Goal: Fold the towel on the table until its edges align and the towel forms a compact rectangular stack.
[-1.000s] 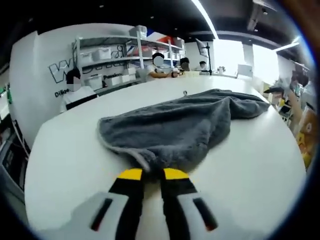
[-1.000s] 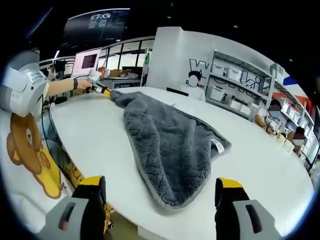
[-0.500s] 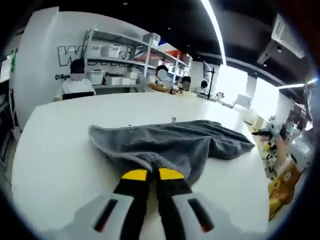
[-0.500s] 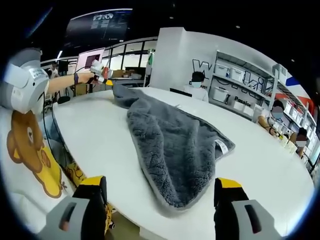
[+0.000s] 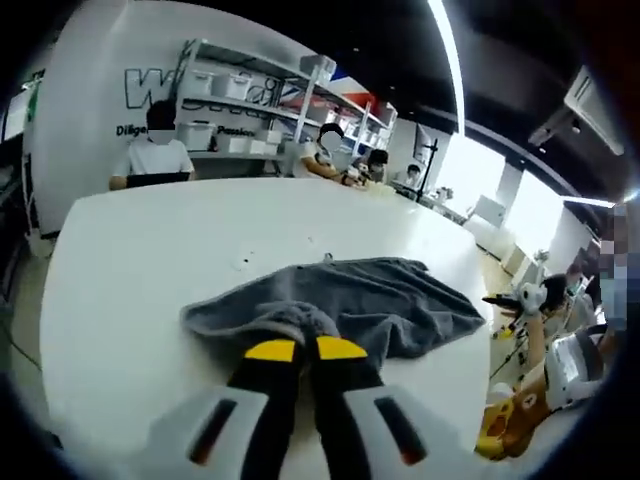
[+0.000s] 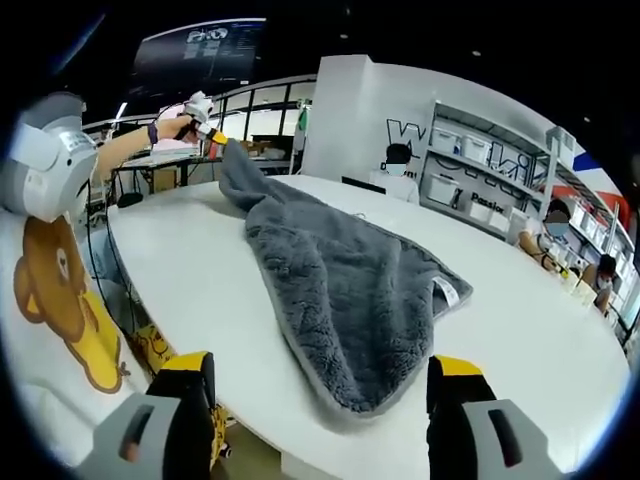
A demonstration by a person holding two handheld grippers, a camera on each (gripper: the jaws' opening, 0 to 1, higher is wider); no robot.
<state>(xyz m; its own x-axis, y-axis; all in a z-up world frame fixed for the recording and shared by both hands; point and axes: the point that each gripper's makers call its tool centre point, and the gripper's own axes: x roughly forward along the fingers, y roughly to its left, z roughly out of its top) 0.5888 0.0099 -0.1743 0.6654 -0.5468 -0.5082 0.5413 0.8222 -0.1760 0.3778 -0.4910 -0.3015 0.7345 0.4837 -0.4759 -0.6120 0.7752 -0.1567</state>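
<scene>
Lifting: the left gripper is raising one corner of the grey towel, jaws closed together on the fabric; in the right gripper view that same gripper is sitting higher above the white table than a second ago, the pinched end now hanging clear of the surface. Remaining length of towel is lying spread along the table toward the right gripper, white tag showing at one edge. Right gripper is waiting wide open beside the near end, gripping nothing. Judgement: first fold is beginning; the near end probably needs holding before the raised corner is carried over.
</scene>
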